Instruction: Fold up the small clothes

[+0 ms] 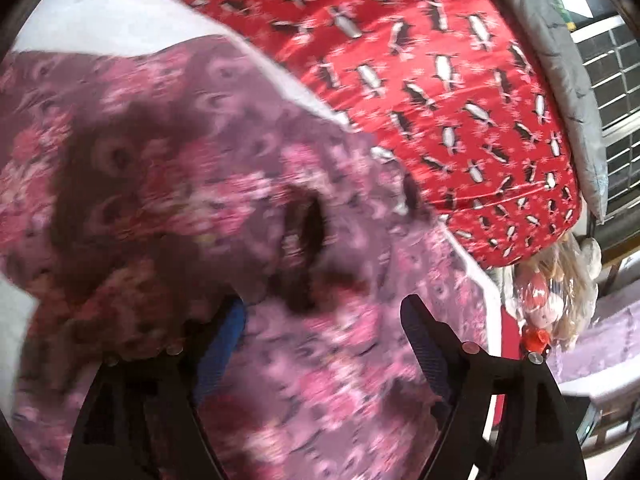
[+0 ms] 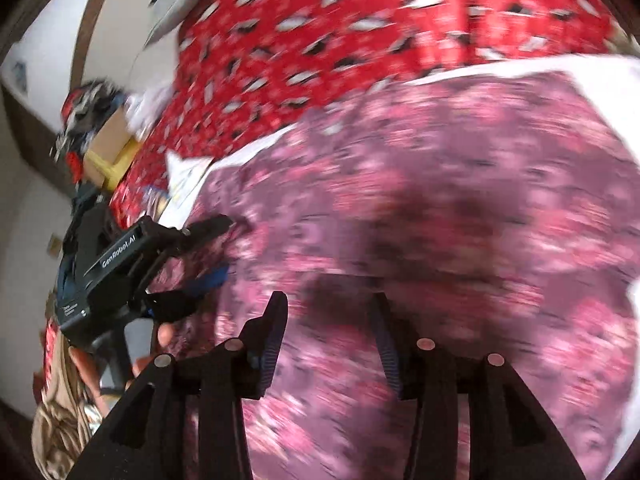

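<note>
A purple and pink floral garment [image 1: 180,184] lies spread on a white sheet [image 1: 120,28] and fills most of both views [image 2: 440,208]. My left gripper [image 1: 324,308] is open just above the garment, with cloth lying over its left finger. It also shows at the left of the right wrist view [image 2: 224,248], jaws apart at the garment's edge. My right gripper [image 2: 332,304] is open low over the garment, with cloth between and under its fingers. Both views are blurred by motion.
A red blanket with a penguin pattern [image 1: 420,80] lies beyond the garment [image 2: 320,32]. A grey pillow [image 1: 568,80] and a window grille [image 1: 616,72] are at the right. A cardboard box with clothes [image 2: 104,136] stands at the far left, a bagged doll [image 1: 556,292] at the right.
</note>
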### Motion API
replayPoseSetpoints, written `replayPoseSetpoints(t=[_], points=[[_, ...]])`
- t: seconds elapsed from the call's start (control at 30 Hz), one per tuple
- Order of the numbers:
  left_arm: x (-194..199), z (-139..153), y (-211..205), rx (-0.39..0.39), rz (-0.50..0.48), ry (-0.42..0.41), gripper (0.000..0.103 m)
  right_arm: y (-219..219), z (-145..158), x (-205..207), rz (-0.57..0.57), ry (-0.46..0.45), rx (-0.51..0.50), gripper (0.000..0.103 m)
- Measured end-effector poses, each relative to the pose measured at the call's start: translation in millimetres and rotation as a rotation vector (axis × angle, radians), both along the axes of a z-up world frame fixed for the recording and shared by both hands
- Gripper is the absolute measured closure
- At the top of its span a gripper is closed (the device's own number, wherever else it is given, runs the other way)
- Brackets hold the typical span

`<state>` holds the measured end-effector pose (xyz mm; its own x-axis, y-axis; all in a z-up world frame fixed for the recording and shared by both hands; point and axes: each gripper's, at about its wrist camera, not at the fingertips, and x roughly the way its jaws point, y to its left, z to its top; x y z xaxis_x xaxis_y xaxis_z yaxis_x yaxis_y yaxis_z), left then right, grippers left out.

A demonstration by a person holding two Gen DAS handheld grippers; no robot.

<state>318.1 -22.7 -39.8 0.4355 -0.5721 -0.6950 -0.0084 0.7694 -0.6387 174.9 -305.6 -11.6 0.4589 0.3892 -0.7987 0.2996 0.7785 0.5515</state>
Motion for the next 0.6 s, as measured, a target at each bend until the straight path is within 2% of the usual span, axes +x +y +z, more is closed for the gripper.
replayPoseSetpoints(t=[0.03, 0.07, 0.1, 0.2, 0.27, 0.3, 0.4, 0.43, 0.5, 0.53, 0.6], points=[[0, 0, -5, -0.004, 0.010, -0.018, 0.042, -12, 2, -7, -0.024, 0.000, -0.001, 0.057], [0, -2, -12, -0.007, -0.001, -0.028, 0.074, -22, 5, -14, -0.049, -0.002, -0.004, 0.057], [2, -5, -21, 0.007, -0.023, -0.030, 0.095, -29, 7, -19, -0.067, -0.005, -0.007, 0.057], [-9, 2, -30, 0.101, 0.014, -0.106, 0.095, -55, 18, -35, -0.127, -0.024, -0.046, 0.057], [-15, 17, -23, 0.098, 0.039, -0.154, 0.095, -72, 27, -42, -0.175, -0.043, -0.079, 0.057], [-19, 28, -15, 0.112, 0.069, -0.187, 0.095, -84, 30, -46, -0.213, -0.051, -0.094, 0.053], [-30, 53, 10, 0.226, 0.154, -0.254, 0.095, -118, 31, -54, -0.337, -0.061, -0.128, 0.050], [-32, 55, 15, 0.251, 0.161, -0.254, 0.095, -129, 27, -54, -0.375, -0.055, -0.132, 0.047], [-29, 48, 24, 0.223, 0.148, -0.200, 0.095, -141, 14, -50, -0.417, -0.024, -0.112, 0.047], [-29, 42, 26, 0.207, 0.148, -0.174, 0.095, -144, 3, -45, -0.418, -0.003, -0.081, 0.047], [-25, 32, 28, 0.233, 0.144, -0.133, 0.095, -141, -13, -34, -0.407, 0.027, -0.043, 0.047]])
